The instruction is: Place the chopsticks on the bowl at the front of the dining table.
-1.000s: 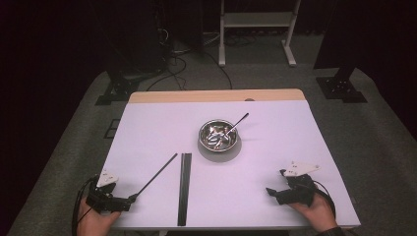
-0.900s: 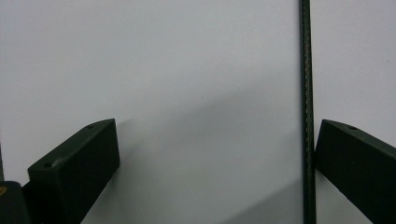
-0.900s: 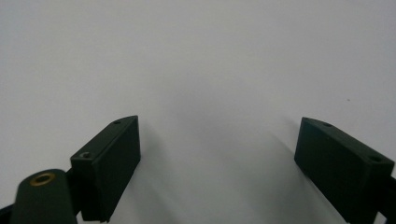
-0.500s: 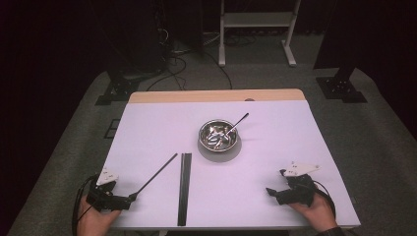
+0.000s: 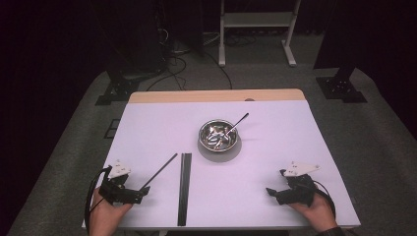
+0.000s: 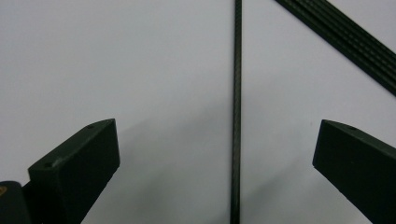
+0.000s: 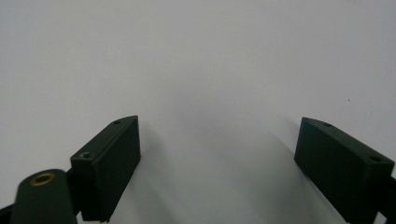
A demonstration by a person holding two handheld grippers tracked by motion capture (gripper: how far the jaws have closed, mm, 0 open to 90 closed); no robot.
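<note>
- Rod [image 6: 236,116], thin and black, is lying flat on the white surface [image 5: 275,162] and I am seeing it run straight up between the jaws in the left gripper view, touching neither of them.
- In the high view I am watching that same rod [image 5: 160,170] lie at a slant at the near left of the surface, its near end just in front of the left hand-held gripper [image 5: 140,194].
- I am holding the left hand-held gripper [image 6: 215,158] with its jaws spread wide, one on each side of the rod and gripping nothing.
- A bundle of black rods [image 5: 184,187] is lying just beside the single rod, to its right, running straight from front to back; I am seeing its edge cross the top right corner of the left gripper view [image 6: 355,42].
- I am keeping the right hand-held gripper [image 5: 273,191] at the near right of the surface, well apart from the rods, with its jaws wide apart [image 7: 217,149] over bare white surface and nothing between them.
- A metal bowl [image 5: 219,136] is standing near the middle of the surface, beyond the bundle, with a spoon [image 5: 239,121] leaning out over its far right rim.
- What is lying inside the bowl is too small for me to tell.
</note>
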